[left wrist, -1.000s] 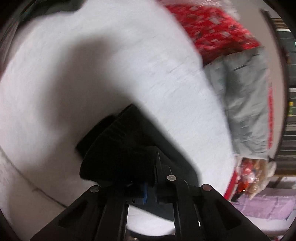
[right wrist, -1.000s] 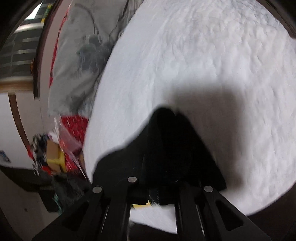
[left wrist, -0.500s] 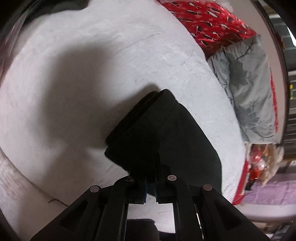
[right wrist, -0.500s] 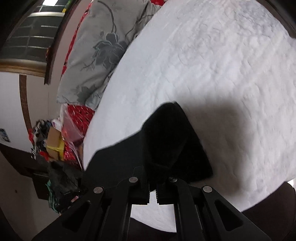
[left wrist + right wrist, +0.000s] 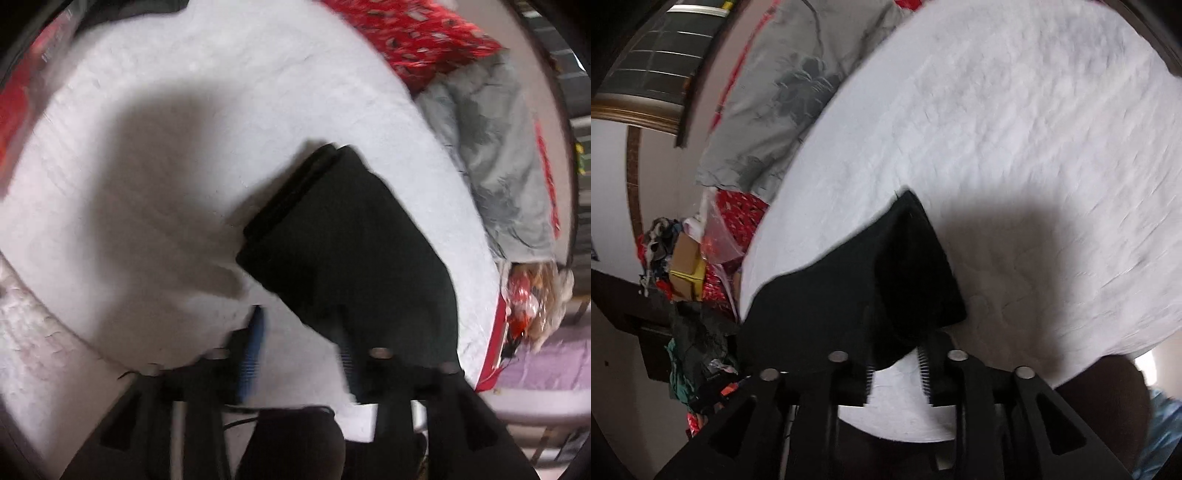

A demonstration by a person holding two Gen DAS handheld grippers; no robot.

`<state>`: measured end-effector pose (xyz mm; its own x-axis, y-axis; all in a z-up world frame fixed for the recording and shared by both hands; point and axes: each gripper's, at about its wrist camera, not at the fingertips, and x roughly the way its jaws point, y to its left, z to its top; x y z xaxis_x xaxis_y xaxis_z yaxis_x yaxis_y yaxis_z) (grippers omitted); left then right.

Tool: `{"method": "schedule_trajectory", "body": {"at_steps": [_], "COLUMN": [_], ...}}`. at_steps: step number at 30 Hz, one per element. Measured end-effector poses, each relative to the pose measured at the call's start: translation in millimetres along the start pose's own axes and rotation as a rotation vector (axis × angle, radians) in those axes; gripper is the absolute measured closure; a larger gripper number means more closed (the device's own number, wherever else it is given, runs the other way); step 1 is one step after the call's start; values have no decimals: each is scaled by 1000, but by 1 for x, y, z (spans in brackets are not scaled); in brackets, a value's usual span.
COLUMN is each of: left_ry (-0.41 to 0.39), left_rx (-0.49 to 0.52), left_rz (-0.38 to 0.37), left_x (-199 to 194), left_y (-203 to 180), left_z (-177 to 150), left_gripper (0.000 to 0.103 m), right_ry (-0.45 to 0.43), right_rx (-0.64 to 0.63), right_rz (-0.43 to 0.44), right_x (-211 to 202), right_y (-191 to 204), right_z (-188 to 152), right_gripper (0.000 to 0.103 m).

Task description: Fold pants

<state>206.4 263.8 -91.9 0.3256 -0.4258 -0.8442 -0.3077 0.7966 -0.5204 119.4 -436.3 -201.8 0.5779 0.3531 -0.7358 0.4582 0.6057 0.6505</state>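
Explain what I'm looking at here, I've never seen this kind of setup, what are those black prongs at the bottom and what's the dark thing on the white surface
No robot here: a person holds a two-finger gripper in each hand, and each gripper carries a wide-angle camera looking along its fingers. That is why the pictures look round and bulged.

One picture is from the left gripper, the other from the right gripper. The black prongs at the bottom are their fingers.

The dark thing is a pair of black pants, folded into a compact bundle on a white bed cover. Beside the bed lie a grey floral pillow and red patterned fabric.

Both grippers' jaws have just been opening. White cover shows between the left pads; a corner of the pants reaches between the right ones, but they look parted. Nothing appears held.
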Motion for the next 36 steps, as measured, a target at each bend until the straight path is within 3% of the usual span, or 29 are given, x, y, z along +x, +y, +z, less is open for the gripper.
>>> {"method": "schedule_trajectory", "body": {"at_steps": [3,9,17,21,23,24,25,26,28,30,31,33,36], "left_ry": [-40,-108,-43,31,52,45,39,42,6,-83,-110,-73,-41], "left_rx": [67,138,170,216,251,271,280,249,189,168,181,180,163], "left_rz": [-14,68,138,127,140,158,178,183,155,92,107,176,203], "left_x": [-25,-45,-10,19,35,40,43,46,38,17,14,28,45], "left_y": [-11,-39,-69,-80,-82,-84,-83,-80,-74,-72,-71,-63,-53], "left_z": [-8,6,58,66,66,67,67,68,71,71,71,73,73], "left_gripper": [58,46,35,31,39,52,84,84,85,85,84,84,84], "right_ry": [-88,-46,-9,-7,-4,-4,-5,2,6,-59,-86,-88,-43], "right_rx": [-24,-93,-150,-175,-199,-209,-227,-243,-220,-207,-218,-246,-256], "right_rz": [-30,-81,-145,-149,-163,-172,-193,-209,-201,-137,-102,-107,-208], "right_x": [-22,9,36,40,43,44,45,48,48,35,29,31,51], "right_y": [1,12,21,24,24,25,26,25,26,37,44,49,39], "right_z": [15,31,26,27,27,27,28,29,37,45,49,52,53], "right_gripper": [54,54,54,54,57,63,77,86,88,90,91,91,91]}}
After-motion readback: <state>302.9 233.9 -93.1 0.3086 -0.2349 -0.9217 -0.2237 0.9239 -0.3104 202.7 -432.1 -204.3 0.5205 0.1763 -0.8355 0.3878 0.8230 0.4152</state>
